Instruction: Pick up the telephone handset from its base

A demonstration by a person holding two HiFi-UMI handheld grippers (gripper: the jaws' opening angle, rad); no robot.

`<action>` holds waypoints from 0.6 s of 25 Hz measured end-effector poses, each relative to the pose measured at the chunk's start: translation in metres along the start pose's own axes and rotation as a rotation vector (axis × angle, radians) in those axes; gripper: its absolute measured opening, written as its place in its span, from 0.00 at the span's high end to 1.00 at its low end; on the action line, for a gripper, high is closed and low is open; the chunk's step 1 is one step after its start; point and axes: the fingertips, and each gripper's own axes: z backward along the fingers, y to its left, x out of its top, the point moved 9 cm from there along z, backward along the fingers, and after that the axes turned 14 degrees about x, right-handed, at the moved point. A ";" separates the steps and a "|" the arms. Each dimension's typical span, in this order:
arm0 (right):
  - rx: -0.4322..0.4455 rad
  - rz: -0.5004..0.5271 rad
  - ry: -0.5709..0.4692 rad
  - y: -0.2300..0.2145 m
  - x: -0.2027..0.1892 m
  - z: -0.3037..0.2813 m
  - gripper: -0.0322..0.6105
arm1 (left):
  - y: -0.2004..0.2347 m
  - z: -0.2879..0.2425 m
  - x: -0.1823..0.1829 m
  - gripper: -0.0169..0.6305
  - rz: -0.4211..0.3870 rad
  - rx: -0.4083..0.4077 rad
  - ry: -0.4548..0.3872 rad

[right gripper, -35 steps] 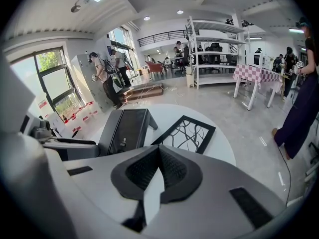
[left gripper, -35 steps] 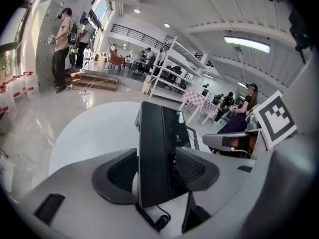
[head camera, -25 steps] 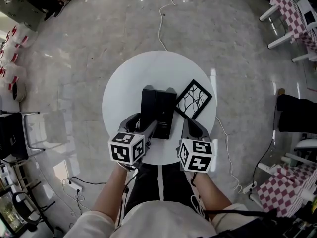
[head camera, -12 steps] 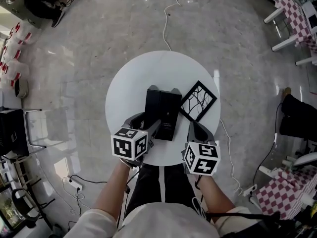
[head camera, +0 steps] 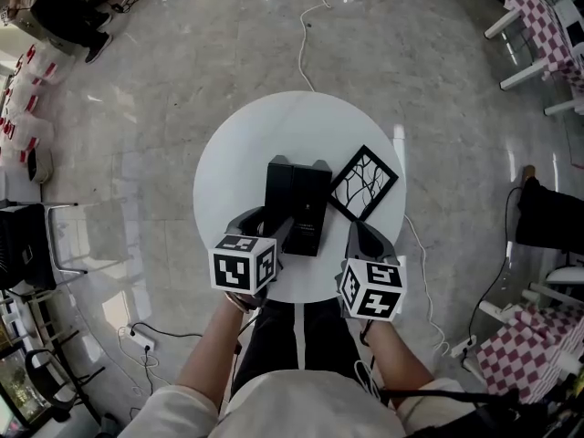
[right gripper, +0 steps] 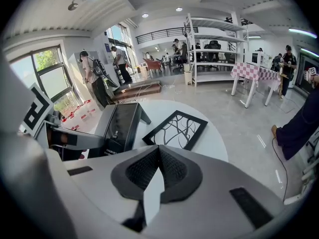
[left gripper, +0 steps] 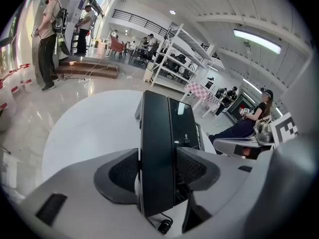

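Observation:
A black telephone sits on the round white table point(head camera: 237, 153), its handset point(head camera: 278, 194) lying along the left side of the base point(head camera: 312, 206). In the left gripper view the handset point(left gripper: 157, 148) runs straight between my left gripper's point(left gripper: 157, 166) pads, which have just been closing and now touch it on both sides. The handset still rests on the base point(left gripper: 185, 126). The head view shows the left gripper point(head camera: 266, 224) at the handset's near end. My right gripper point(head camera: 363, 235) hovers over the table's near right edge, shut and empty point(right gripper: 158, 156).
A black picture frame point(head camera: 363, 182) with a branch pattern lies right of the phone. The phone's coiled cord point(left gripper: 163, 226) hangs at its near end. A white cable point(head camera: 306, 35) crosses the floor behind the table. Checkered chairs point(head camera: 538, 26) and a seated person's leg point(head camera: 547, 217) are off to the right.
The left gripper's jaws have drawn in against the handset's sides. Both hands stay where they were, and the handset has not left the base.

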 end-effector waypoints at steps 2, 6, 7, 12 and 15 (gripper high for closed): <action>-0.008 -0.004 0.000 -0.003 -0.001 0.002 0.91 | 0.001 0.001 0.000 0.59 0.003 0.000 0.005; -0.014 -0.009 0.004 -0.004 -0.003 0.003 0.91 | 0.001 0.004 0.002 0.63 -0.007 0.009 0.009; -0.013 -0.009 0.005 -0.004 -0.004 0.003 0.91 | 0.000 0.005 0.002 0.63 -0.018 0.020 0.009; -0.007 -0.006 0.006 -0.003 -0.005 0.000 0.91 | 0.000 0.011 0.001 0.74 -0.007 0.056 -0.002; 0.002 -0.002 0.004 0.001 -0.004 -0.001 0.91 | 0.002 0.012 0.001 0.74 0.005 0.041 0.003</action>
